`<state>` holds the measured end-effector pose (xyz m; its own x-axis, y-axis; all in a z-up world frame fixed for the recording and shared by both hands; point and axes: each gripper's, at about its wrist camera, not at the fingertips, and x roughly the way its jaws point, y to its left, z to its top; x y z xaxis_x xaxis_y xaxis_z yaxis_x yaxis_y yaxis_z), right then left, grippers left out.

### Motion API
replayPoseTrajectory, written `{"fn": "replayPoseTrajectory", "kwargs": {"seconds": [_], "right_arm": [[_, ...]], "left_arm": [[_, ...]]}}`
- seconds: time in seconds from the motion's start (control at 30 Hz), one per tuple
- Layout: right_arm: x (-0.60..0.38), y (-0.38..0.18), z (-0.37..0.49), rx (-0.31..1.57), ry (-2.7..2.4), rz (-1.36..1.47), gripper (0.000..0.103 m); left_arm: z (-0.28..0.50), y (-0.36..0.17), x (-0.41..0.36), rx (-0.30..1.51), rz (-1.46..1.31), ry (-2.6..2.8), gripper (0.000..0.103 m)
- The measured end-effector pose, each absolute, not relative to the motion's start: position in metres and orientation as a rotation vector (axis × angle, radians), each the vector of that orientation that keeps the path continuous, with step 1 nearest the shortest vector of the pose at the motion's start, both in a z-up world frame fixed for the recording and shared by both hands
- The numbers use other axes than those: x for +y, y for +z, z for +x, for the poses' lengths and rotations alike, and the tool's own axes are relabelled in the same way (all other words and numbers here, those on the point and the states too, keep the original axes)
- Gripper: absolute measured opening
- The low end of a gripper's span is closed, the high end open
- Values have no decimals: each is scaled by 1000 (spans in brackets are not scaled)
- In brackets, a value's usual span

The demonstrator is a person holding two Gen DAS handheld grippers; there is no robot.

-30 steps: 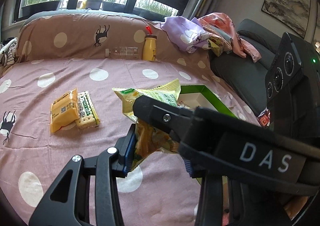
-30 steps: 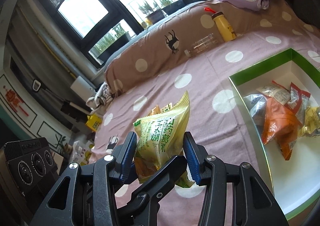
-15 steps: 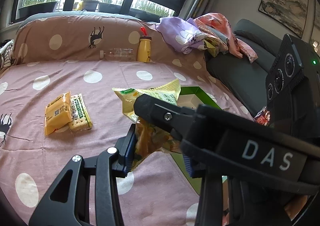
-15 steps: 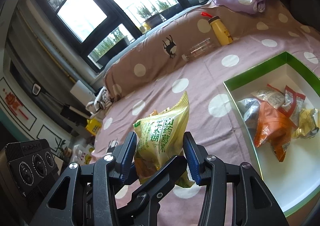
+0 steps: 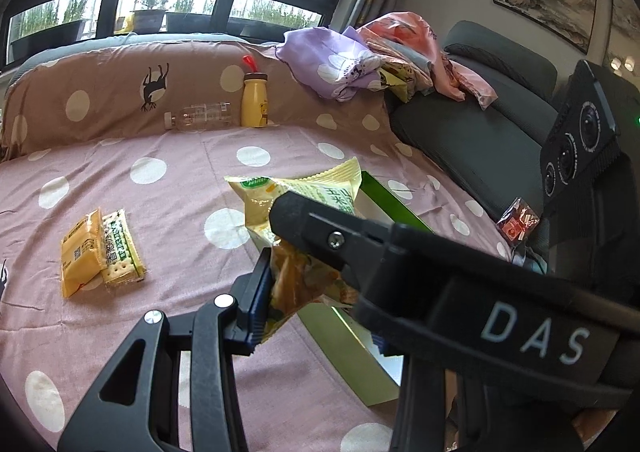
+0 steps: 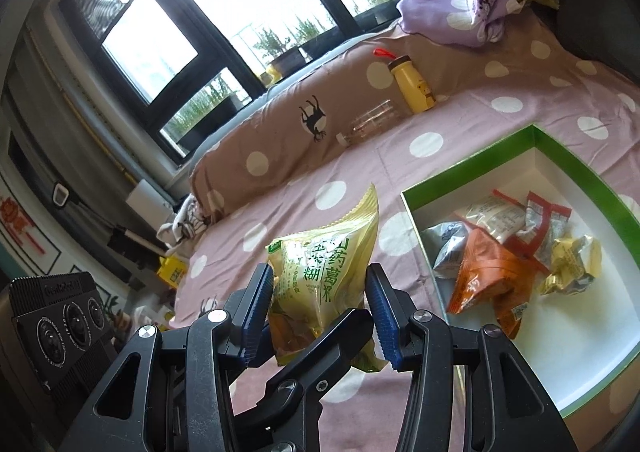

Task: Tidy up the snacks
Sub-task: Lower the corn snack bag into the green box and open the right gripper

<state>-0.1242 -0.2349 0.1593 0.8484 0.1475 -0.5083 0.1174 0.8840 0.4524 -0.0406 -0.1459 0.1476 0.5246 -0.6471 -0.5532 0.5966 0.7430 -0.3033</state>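
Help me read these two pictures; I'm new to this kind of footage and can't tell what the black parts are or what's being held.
There is no robot: a person holds a two-finger gripper in each hand, with a camera on each. One picture looks along the left gripper, the other along the right gripper. Both are shut on one yellow snack bag, above a dotted bedspread. Two cracker packets lie on it. A green-rimmed box already holds several snacks.
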Motion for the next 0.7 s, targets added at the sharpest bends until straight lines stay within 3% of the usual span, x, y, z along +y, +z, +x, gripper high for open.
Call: {"fn": "replayPoseTrajectory", "kwargs": {"seconds": [0.7], "right_arm": [[-338,144,-147,551,-150,678,51]], "left_arm": [[-29,131,-249,823,17,-892,41]]}}
